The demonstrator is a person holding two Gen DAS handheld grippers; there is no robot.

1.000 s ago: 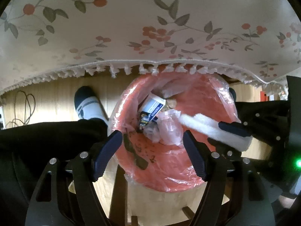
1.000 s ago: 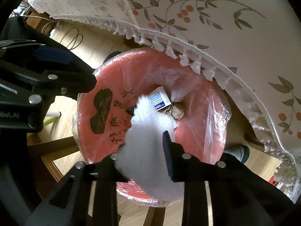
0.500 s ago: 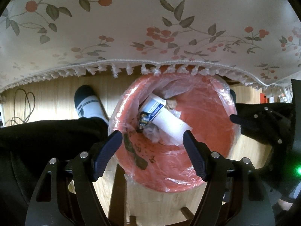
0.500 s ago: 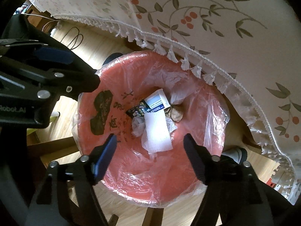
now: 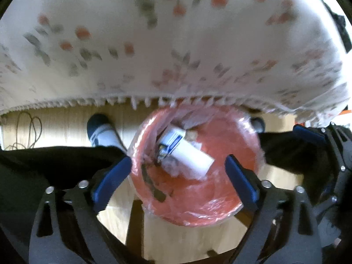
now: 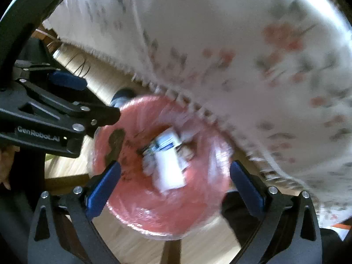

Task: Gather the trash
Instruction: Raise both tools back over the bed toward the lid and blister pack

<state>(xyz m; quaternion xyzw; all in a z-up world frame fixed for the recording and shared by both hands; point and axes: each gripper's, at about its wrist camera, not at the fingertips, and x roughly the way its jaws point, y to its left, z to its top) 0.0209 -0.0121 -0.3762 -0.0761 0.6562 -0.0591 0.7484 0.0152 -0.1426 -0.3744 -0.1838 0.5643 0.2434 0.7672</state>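
Both the left tool (image 5: pixel 178 173) and the right tool (image 6: pixel 175 180) point downward with fingers spread wide, gripping nothing.

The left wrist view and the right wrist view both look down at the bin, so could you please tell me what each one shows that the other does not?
Only the left wrist view shows a foot in a white and dark sock on the floor beside the red bin, clearly.

Only the right wrist view shows the left gripper from the side, with lettering on its body.

Both show the lined red bin, the white foam piece lying on the trash inside, a blue and white packet, the fringed floral tablecloth, and open, empty jaws.
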